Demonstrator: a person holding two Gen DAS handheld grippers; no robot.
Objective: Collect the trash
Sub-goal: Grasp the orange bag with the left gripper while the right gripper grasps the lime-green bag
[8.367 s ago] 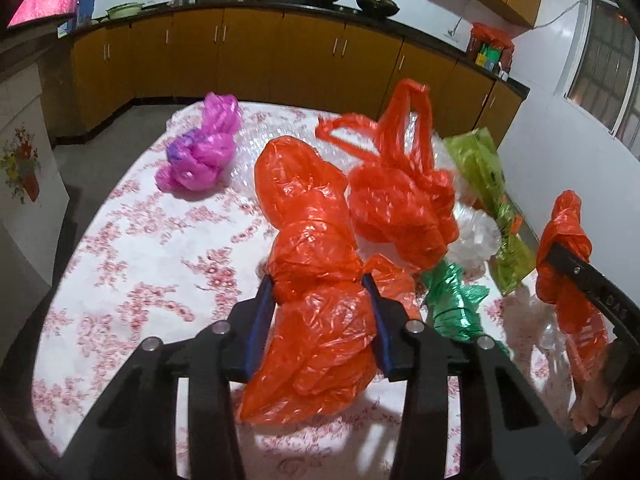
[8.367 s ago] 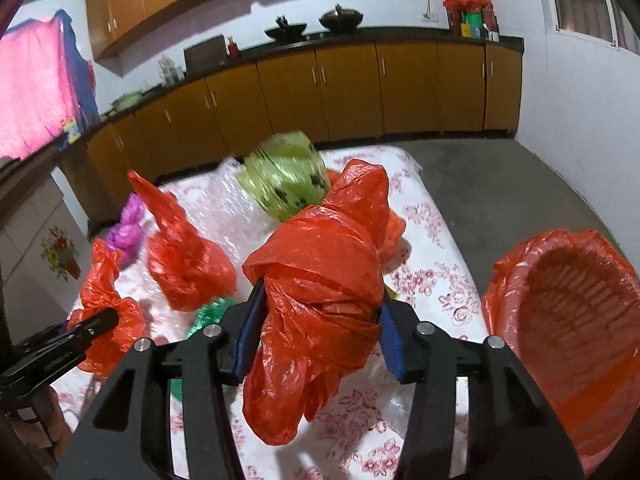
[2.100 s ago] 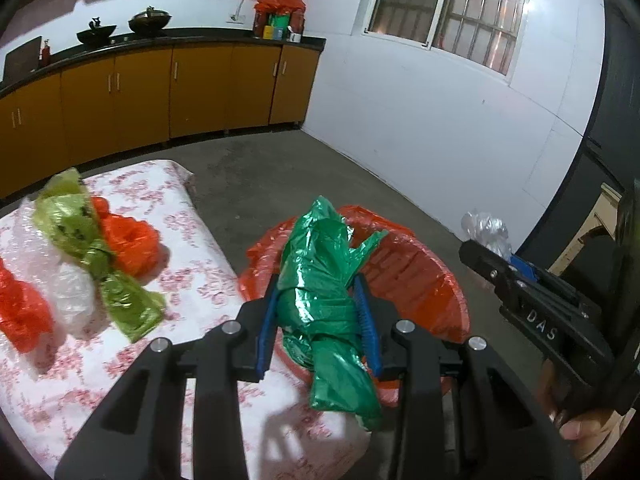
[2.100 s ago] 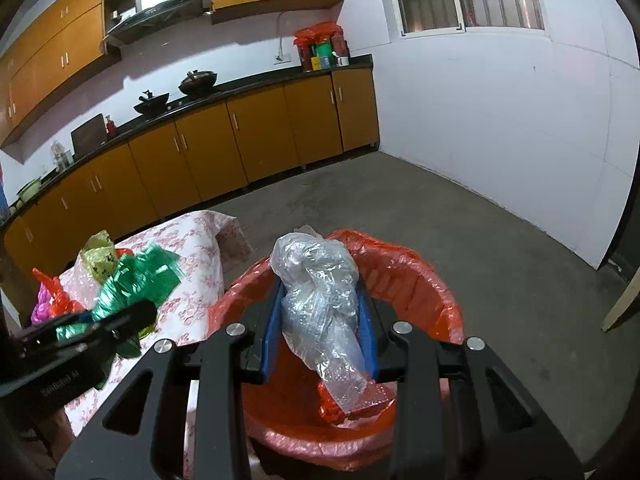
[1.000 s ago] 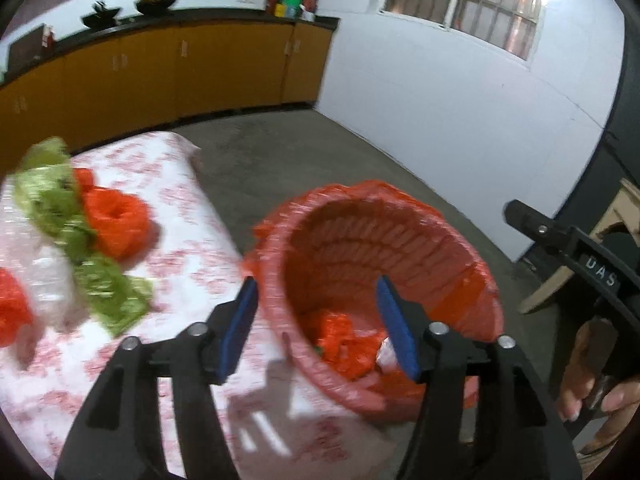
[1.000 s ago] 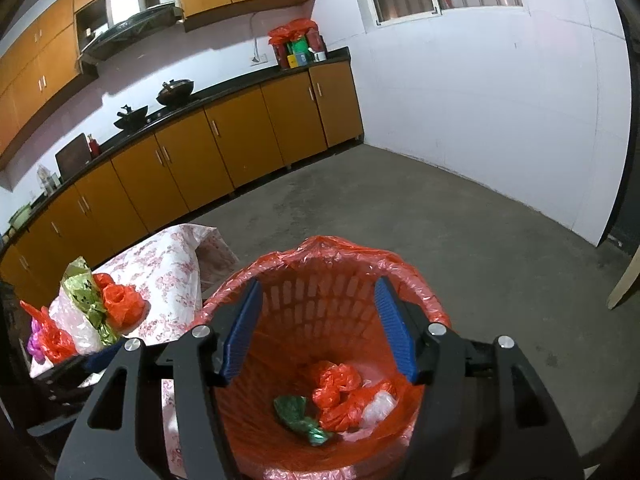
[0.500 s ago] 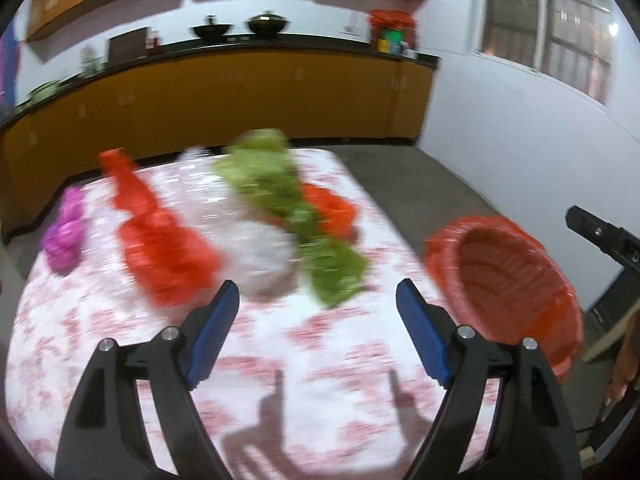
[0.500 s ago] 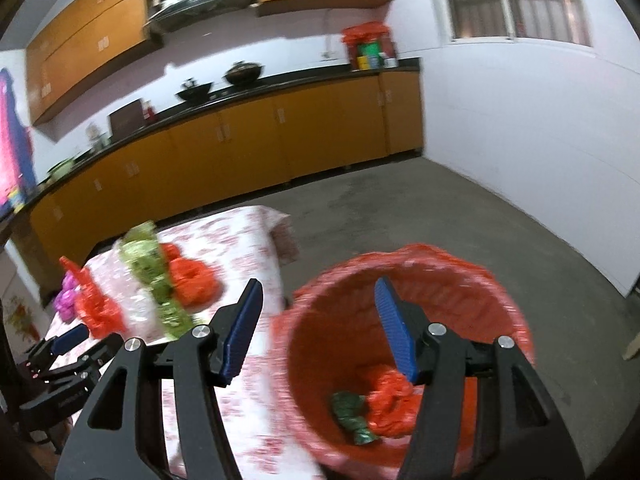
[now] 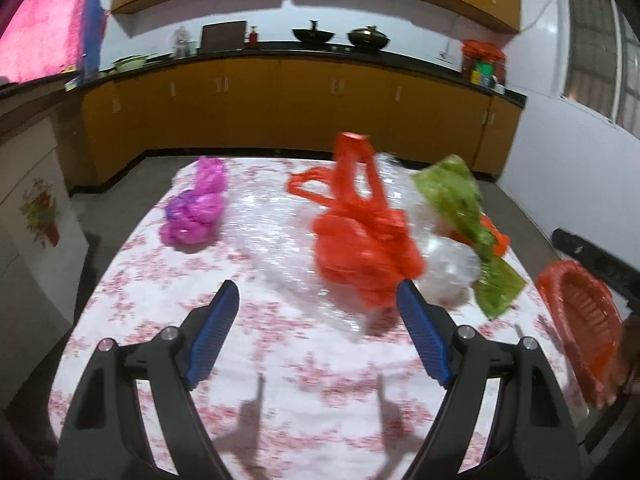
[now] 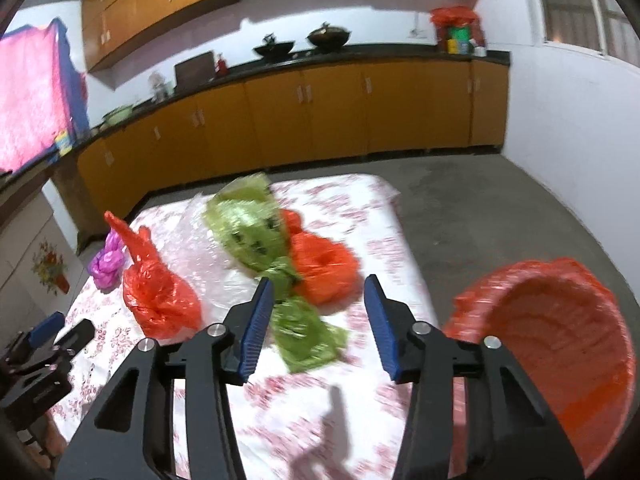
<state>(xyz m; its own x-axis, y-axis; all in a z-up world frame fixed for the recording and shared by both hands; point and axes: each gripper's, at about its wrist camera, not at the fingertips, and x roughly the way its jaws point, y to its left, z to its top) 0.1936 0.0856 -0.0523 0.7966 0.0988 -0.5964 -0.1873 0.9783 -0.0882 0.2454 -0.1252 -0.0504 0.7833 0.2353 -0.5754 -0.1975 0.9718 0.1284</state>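
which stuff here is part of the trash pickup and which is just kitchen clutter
Job:
- pink bag
- big orange bag
- small orange bag
- light green bag
- clear plastic bags
- orange-lined basket
- left gripper and right gripper, both open

Lying about:
- two woks on the counter
- floral tablecloth
- pink cloth

The left tongs [image 9: 318, 298] and right tongs [image 10: 318, 300] look alike: matte black plastic arms with triangular cut-outs, each carrying silver round-headed screws near the knuckles. Every finger ends in a ribbed blue pad [image 9: 212, 334]. No cables or markings are legible.
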